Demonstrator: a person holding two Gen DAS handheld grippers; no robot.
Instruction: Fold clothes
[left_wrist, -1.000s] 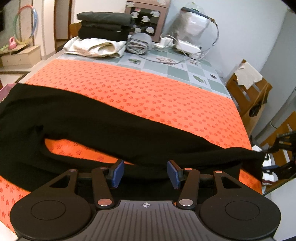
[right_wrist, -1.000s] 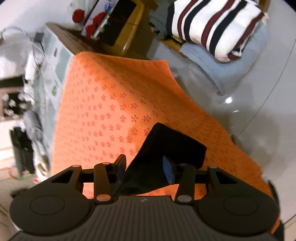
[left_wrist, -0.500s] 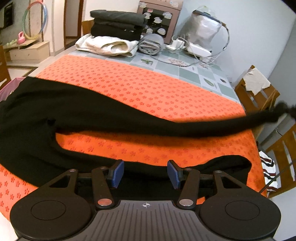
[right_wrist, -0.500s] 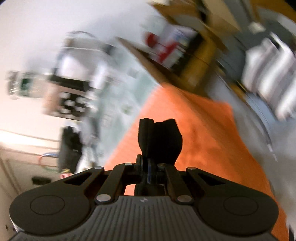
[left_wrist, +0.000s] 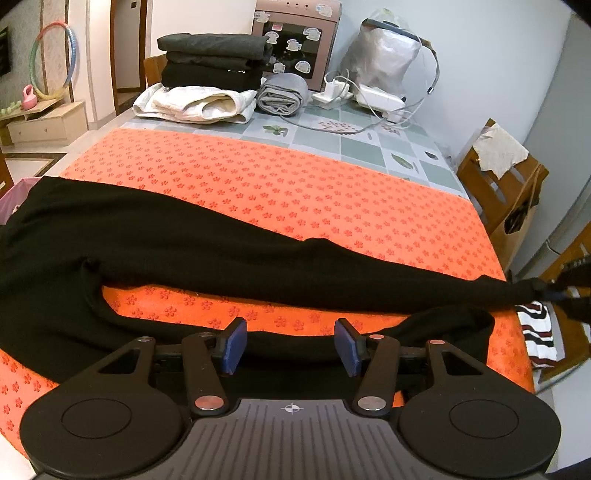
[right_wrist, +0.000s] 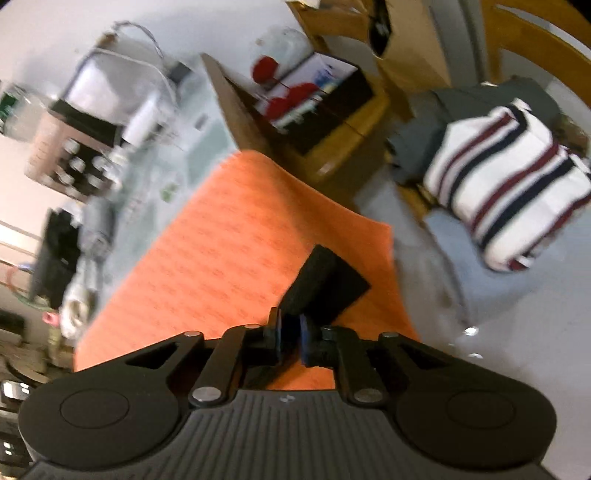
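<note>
Right wrist view: right gripper (right_wrist: 290, 338), jaws opening, pinches the trouser cuff (right_wrist: 325, 284); black trousers (left_wrist: 221, 258) stretch crosswise ahead of the gaping, empty left gripper (left_wrist: 291, 345).

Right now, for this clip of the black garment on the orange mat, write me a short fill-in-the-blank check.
1. The long black knit garment lies across an ____ flower-patterned mat.
2. The right gripper pinches the garment's ____ end.
3. The left gripper has jaws that are ____, gripping nothing.
4. The folded dark clothes are stacked on a ____ quilted bundle.

Missing words: orange; black; open; white
</note>
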